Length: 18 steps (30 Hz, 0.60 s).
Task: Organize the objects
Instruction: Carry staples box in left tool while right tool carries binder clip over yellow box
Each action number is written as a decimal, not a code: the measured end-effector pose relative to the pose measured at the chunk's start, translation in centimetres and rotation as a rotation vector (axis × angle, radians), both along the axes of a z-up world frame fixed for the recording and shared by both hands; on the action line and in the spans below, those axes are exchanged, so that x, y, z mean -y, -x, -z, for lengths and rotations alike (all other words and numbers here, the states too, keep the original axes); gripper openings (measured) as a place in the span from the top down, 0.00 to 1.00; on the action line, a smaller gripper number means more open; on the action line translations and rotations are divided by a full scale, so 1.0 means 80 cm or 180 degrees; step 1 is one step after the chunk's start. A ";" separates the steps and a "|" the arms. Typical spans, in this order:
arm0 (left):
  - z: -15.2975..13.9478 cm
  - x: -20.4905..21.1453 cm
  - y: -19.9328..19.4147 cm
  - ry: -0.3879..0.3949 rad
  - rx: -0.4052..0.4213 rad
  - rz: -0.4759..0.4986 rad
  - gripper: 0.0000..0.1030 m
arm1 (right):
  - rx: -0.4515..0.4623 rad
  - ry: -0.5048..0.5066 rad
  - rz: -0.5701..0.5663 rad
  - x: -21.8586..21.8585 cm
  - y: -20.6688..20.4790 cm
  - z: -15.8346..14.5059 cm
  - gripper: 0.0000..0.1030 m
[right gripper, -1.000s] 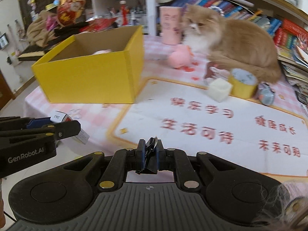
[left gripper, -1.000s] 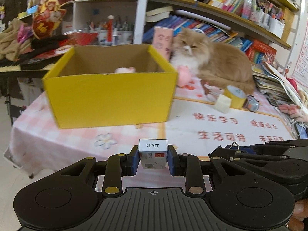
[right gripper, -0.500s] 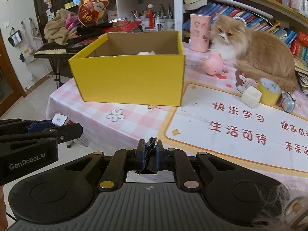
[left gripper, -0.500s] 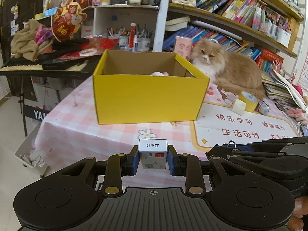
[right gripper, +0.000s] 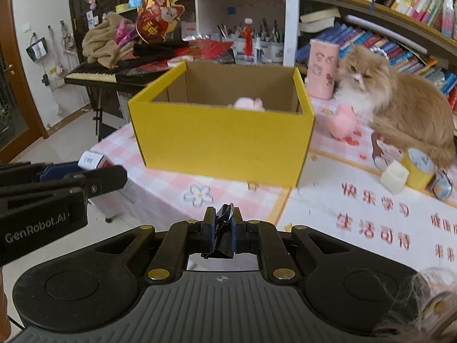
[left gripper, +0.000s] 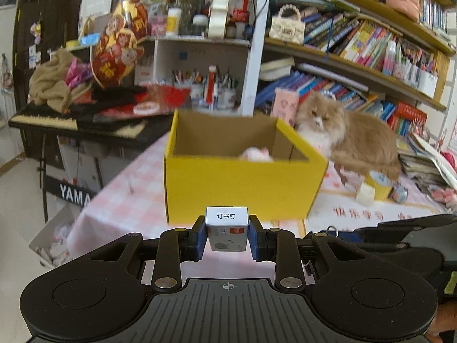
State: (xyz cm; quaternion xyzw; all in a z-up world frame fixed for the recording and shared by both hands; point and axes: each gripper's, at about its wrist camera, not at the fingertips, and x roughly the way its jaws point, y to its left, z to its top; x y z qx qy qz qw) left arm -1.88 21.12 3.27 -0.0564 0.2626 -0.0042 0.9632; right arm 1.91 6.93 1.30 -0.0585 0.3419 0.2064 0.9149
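Two items in hand: left gripper clamps staple box, right gripper clamps binder clip; yellow box ahead, neither deposited.

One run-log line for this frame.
left gripper: shut on staple box | right gripper: shut on binder clip | yellow box: ahead, open

pink soft object in yellow box: only top shows above front wall, blurred, kind unclear | cat: cut by right edge, right wrist view | mat print: blurred, partly behind right gripper body | staple box: mostly hidden by left gripper finger
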 end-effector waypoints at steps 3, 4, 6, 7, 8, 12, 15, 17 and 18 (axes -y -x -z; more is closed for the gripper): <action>-0.017 -0.003 -0.016 0.0000 0.0154 -0.0005 0.73 | 0.0105 -0.0064 -0.0003 -0.004 -0.018 -0.017 0.90; -0.025 -0.005 -0.025 0.0018 0.0211 -0.0014 0.73 | 0.0165 -0.0087 -0.0003 -0.004 -0.025 -0.025 0.90; -0.037 -0.007 -0.043 0.0060 0.0314 -0.0034 0.73 | 0.0332 -0.0133 -0.0002 -0.004 -0.039 -0.043 0.90; -0.042 -0.007 -0.052 0.0057 0.0364 -0.0053 0.73 | 0.0419 -0.0152 0.0000 -0.004 -0.047 -0.052 0.90; -0.048 -0.007 -0.064 0.0048 0.0423 -0.0082 0.73 | 0.0507 -0.0177 0.0004 -0.002 -0.058 -0.062 0.90; -0.058 -0.002 -0.113 -0.0088 0.0523 -0.0213 0.73 | 0.0702 -0.0282 -0.0034 0.002 -0.104 -0.089 0.90; -0.045 0.000 -0.151 -0.0121 0.0306 -0.0235 0.73 | 0.0750 -0.0294 -0.0095 -0.001 -0.147 -0.096 0.90; -0.028 0.005 -0.176 -0.0199 0.0135 -0.0237 0.73 | 0.0730 -0.0313 -0.0155 -0.006 -0.174 -0.097 0.90; -0.020 0.008 -0.182 -0.0237 0.0077 -0.0246 0.73 | 0.0709 -0.0306 -0.0186 -0.010 -0.188 -0.095 0.90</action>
